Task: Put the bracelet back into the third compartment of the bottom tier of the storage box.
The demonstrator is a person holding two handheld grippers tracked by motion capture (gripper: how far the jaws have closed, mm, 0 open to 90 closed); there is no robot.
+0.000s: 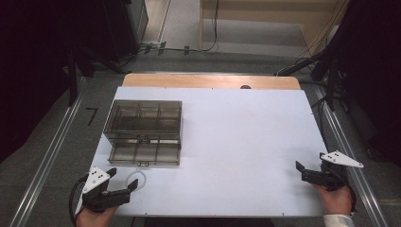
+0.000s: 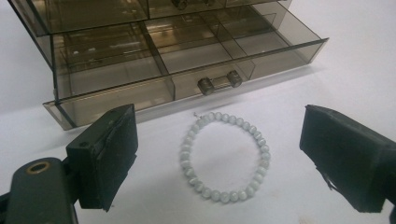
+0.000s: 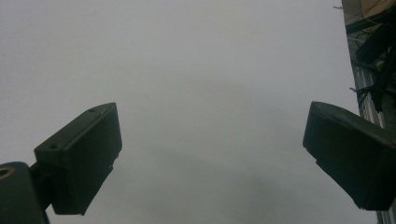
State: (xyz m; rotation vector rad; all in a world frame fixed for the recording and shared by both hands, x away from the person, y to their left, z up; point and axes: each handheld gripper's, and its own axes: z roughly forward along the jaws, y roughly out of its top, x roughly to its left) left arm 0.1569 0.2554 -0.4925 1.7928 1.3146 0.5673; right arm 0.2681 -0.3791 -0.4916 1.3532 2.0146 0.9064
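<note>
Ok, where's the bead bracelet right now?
The bracelet lies flat on the white table at its near left, just in front of the organizer's open bottom drawer, between the open jaws of the left gripper.

This looks like a lab or recording room set up for filming, not a home. A plain white tabletop (image 1: 246,142) on a wooden board stands on a grey carpeted floor (image 1: 42,142). Metal rails (image 1: 45,163) run along the floor at left and right. Black stands (image 1: 71,75) rise at the far left and far right, set in dark surroundings. Cables (image 1: 215,28) trail over the floor beyond the far edge, and a pale wooden wall panel (image 1: 269,12) stands farther back.
</note>
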